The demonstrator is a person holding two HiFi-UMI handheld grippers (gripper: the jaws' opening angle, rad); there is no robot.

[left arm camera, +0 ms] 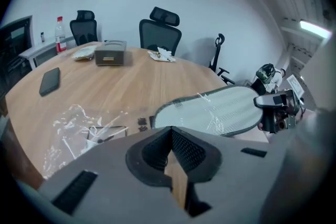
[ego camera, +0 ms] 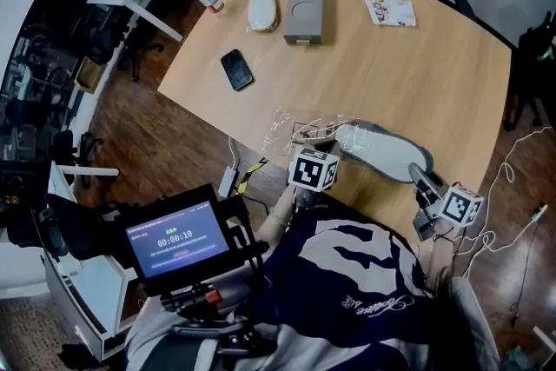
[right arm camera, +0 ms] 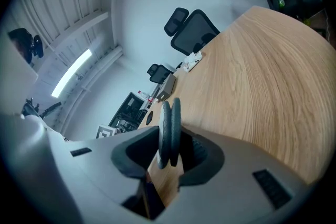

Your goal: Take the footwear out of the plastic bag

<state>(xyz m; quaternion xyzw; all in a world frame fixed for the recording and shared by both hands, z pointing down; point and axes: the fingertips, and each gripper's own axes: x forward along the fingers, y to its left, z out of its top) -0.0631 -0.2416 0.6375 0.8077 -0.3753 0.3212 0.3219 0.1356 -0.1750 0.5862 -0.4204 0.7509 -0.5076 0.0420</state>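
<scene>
An office room with swivel chairs was shown, most of it filled by a wide wooden worktop (ego camera: 417,74). The footwear (ego camera: 382,154), a flat grey pair, was stretched along the near edge, its heel end clamped between the jaws of the right gripper (right arm camera: 169,136). The clear plastic bag (ego camera: 291,128) lay crumpled on the worktop at the toe end. Glints of film were seen across the toe, so a full release could not be confirmed. The jaws of the left gripper (left arm camera: 170,136) were closed together on nothing, apart from the bag. The removal was judged nearly done, with only the last film to be cleared.
</scene>
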